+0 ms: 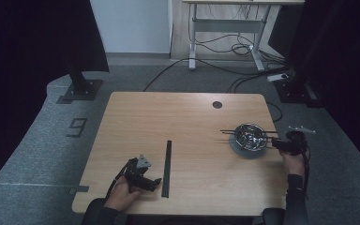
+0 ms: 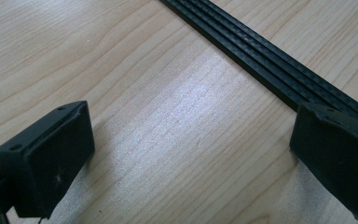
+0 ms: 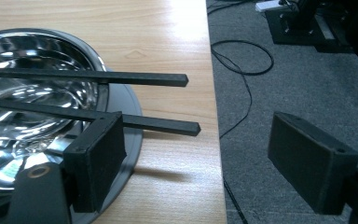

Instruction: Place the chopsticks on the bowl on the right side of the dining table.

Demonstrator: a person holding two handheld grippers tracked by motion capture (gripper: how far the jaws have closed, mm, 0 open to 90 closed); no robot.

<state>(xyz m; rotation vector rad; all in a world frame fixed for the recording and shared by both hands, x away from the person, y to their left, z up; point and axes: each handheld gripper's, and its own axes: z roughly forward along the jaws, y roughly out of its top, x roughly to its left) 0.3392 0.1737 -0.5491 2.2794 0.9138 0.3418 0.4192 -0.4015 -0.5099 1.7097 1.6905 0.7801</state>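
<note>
At tabletop's right edge, right tongs [image 3: 205,163] wide, empty, facing two sticks [image 3: 135,122] lying across bowl [image 1: 249,135]. Left tongs [image 2: 191,158] wide beside strip [image 1: 167,168]. Advice: centre stick tip between jaws before closing.

We see two thin black sticks [image 1: 243,133] lying flat and roughly parallel across the rim of a shiny steel bowl [image 1: 250,133], their square-cut ends jutting past the bowl on both sides. The bowl sits upright on a round grey plate [image 1: 248,151], close to the right edge of the surface [image 1: 187,117]. Well left of the bowl, a long black grooved strip [image 1: 167,168] lies flat on the bare wood, running away from us toward the far side.
</note>
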